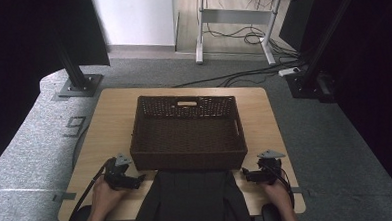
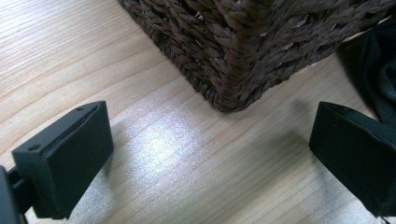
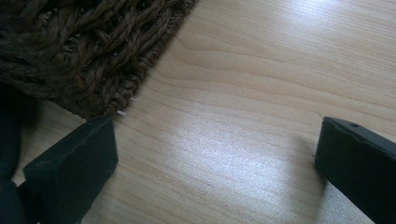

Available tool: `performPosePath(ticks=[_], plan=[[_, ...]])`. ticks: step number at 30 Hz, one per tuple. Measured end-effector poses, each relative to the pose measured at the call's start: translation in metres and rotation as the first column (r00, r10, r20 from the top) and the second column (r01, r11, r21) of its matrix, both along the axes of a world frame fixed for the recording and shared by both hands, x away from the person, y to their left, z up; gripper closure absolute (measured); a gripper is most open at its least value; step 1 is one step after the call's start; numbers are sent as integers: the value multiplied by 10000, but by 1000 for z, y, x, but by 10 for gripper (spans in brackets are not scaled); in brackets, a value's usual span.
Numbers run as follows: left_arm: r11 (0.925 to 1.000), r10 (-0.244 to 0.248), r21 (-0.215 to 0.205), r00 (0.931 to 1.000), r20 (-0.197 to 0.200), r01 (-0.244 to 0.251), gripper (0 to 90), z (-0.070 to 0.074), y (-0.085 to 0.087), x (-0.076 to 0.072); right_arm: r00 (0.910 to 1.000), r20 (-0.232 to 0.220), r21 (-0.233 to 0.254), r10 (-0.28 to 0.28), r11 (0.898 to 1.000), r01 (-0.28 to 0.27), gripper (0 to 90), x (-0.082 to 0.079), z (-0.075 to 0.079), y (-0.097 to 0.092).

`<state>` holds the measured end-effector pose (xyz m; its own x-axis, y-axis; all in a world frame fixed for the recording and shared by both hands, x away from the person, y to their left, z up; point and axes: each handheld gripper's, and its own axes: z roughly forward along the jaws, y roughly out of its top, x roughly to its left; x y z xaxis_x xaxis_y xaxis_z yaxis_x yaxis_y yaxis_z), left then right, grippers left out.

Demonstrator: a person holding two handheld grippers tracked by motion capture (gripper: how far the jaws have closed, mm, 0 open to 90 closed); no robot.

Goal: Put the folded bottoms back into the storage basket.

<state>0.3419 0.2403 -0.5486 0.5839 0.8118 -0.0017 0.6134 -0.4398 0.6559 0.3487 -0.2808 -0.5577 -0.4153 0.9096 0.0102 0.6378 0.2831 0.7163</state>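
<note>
Jaws on both tools stand wide apart with nothing between them, bare wood showing in the gap in each gripper view. Under everything lies the light wooden desk, and in its middle sits the dark brown rectangular woven basket, which looks empty, its cut-out handle at the far wall. Against the basket's near wall, and running to the desk's near edge, lies the black folded cloth garment, flat between the two hands. The left gripper rests low on the desk at the garment's left side, near the basket's near-left corner; the dark cloth shows at the far right of that view. The right gripper rests just beside the garment's right edge, with the basket's near-right corner close ahead of it.

By my reading, the work is at its start: the garment is not yet gripped and the basket waits to receive it. The next move calls for each tool to slide inward to a garment edge and close on the cloth, then lift it evenly over the near wall.
</note>
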Motion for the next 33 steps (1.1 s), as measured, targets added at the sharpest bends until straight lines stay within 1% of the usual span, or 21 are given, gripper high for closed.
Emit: performPosePath(ticks=[4,6,7,9,10,11,13,14,16,17,18,19,20,21,24,25,27,29,30,31,33], plan=[[10000,16,28,10000,-75,-16,4,1,-1,-1,9999,-94,-16,96,10000,-96,0,-1,1,0],[9999,-117,89,9996,-255,120,44,5,-2,-2,9995,-241,-78,196,9998,-198,0,-2,2,0],[9999,-139,21,9994,-318,140,65,6,-2,-3,9992,-301,-117,279,9995,-283,0,-4,3,1],[9986,-247,-473,9987,-441,226,54,10,-2,-5,9980,-432,-107,451,9989,-456,0,-7,5,3],[9976,-268,-652,9986,-455,238,54,12,-3,-7,9976,-467,-42,518,9986,-521,0,-9,6,4],[9971,-333,-695,9987,-396,305,53,16,-5,-9,9974,-445,32,573,9984,-572,0,-12,8,5],[9953,-453,-862,9987,-232,431,49,23,-12,-14,9977,-258,121,625,9980,-622,0,-18,15,7],[9946,-556,-887,9982,-209,536,43,25,-15,-17,9977,-194,367,643,9973,-636,0,-22,19,9],[9908,-804,-1103,9966,-162,781,36,30,-22,-23,9974,-117,769,714,9946,-703,0,-28,25,12],[9924,-773,-969,9969,-117,759,7,32,-26,-26,9968,-91,890,790,9930,-779,0,-31,28,14],[9940,-808,-738,9967,-15,805,0,34,-30,-29,9954,-95,924,955,9913,-942,0,-35,31,18],[9917,-959,-861,9954,15,957,1,35,-31,-31,9935,-107,967,1136,9890,-1121,0,-39,33,23],[9879,-1081,-1119,9941,12,1075,8,37,-33,-33,9921,-111,995,1251,9874,-1234,0,-41,35,26],[9856,-1132,-1263,9936,29,1127,12,40,-36,-36,9899,-124,1009,1415,9851,-1395,0,-44,36,31],[9825,-1327,-1286,9908,248,1348,9,46,-45,-44,9832,-194,1041,1817,9784,-1788,0,-52,40,45],[9801,-1411,-1372,9897,246,1431,9,47,-48,-46,9812,-218,1086,1915,9761,-1881,0,-55,41,50],[9756,-1564,-1526,9875,200,1576,6,46,-56,-51,9762,-285,1132,2151,9710,-2106,0,-59,43,60],[9744,-1731,-1459,9849,-4,1712,0,42,-64,-54,9714,-391,1182,2342,9664,-2283,0,-63,43,70],[9760,-1760,-1319,9843,-85,1734,0,38,-69,-56,9691,-475,1244,2422,9640,-2349,0,-64,43,75],[9764,-1773,-1275,9840,-147,1741,0,35,-71,-56,9667,-590,1229,2490,9628,-2405,0,-66,42,80],[9794,-1739,-1119,9837,-462,1679,0,27,-76,-55,9672,-698,1196,2441,9647,-2348,0,-67,39,86]])
